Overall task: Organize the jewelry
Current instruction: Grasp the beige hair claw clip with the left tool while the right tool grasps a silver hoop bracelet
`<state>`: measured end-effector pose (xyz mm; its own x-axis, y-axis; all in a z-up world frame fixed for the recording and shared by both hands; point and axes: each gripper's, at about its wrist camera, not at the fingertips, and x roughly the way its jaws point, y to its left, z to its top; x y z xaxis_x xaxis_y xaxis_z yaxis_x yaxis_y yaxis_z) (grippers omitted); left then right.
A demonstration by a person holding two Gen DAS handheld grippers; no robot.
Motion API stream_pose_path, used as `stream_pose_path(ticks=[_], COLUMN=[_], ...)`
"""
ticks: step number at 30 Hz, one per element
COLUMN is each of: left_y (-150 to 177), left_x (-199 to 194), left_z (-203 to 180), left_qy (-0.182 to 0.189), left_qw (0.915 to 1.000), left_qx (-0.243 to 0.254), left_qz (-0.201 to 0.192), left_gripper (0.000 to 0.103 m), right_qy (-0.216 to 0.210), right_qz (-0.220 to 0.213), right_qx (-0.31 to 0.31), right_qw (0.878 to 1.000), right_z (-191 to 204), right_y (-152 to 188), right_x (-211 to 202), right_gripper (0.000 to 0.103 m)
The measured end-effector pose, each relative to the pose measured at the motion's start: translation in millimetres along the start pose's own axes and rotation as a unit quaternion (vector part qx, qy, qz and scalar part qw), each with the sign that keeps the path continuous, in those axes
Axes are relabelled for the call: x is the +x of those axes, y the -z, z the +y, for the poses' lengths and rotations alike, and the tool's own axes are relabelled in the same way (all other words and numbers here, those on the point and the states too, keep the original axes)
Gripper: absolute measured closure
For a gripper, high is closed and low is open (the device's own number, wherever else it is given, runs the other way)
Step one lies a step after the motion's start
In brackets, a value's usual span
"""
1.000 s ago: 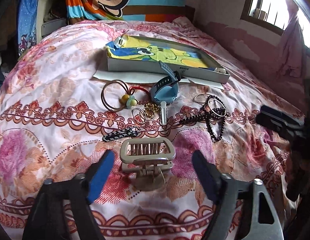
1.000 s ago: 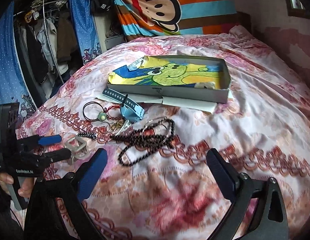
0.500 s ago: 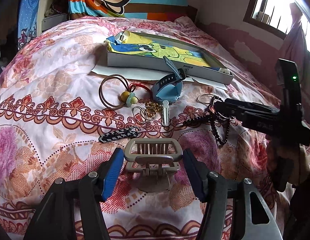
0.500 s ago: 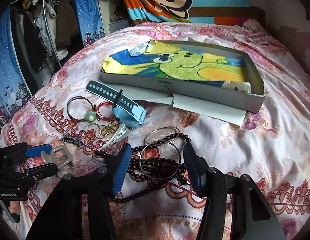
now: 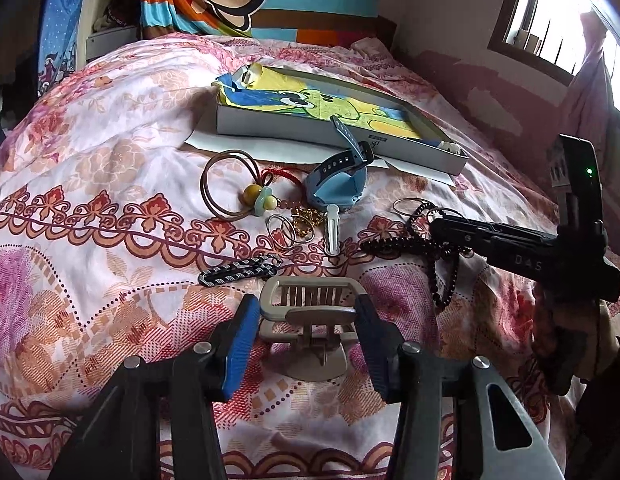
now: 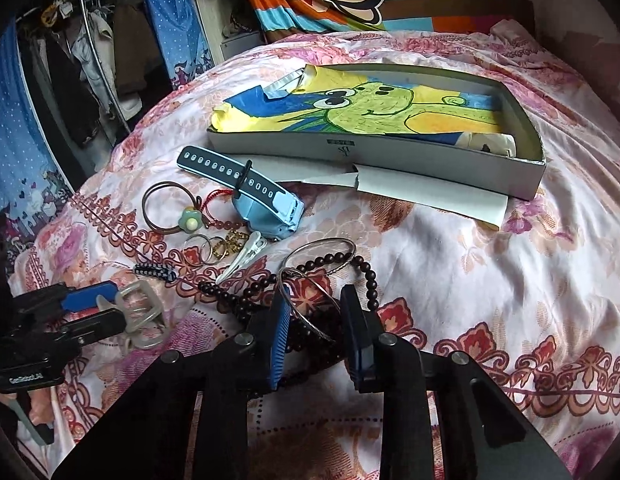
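Beige hair claw [image 5: 310, 320] between left gripper [image 5: 308, 344] pads | contact unclear

Left hand-held gripper [image 5: 308, 344]: black frame arms, round silver screw heads at the pivots, ribbed blue pads [image 5: 240, 346] on the inner finger faces. In the right wrist view its black body carries white lettering, too small to read with certainty.

Right hand-held gripper [image 6: 316, 336]: same black frame, silver screws, blue ribbed pads [image 6: 279, 344]. In the left wrist view its black body shows pale letters "DAS" and a lit green indicator. Bare skin shows at both grips.
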<state>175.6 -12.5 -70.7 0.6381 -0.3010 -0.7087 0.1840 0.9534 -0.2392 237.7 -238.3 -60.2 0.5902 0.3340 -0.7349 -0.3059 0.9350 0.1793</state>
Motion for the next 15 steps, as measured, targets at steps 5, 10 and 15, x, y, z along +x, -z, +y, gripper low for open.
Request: stream_pose_path(ticks=[5, 10, 15], left_y=[0, 1, 2], left_x=[0, -1, -5], left_z=[1, 2, 1], left_qy=[0.0, 0.004, 0.009], left_qw=[1.0, 1.0, 0.9998], left_qx=[-0.001, -0.003, -0.003], left_qz=[-0.002, -0.005, -0.017], left_gripper=[0.057, 0.071, 0.072], right_qy=[0.001, 0.003, 0.006], right_qz=[-0.016, -0.041, -0.061], right_qx=[0.004, -0.007, -0.024], right_qw=[1.0, 0.999, 0.998], right_z=[-4, 0, 7], right_y=[1, -4, -11], right_x=[-4, -16, -30], right_gripper=[0.095, 0.101, 0.101])
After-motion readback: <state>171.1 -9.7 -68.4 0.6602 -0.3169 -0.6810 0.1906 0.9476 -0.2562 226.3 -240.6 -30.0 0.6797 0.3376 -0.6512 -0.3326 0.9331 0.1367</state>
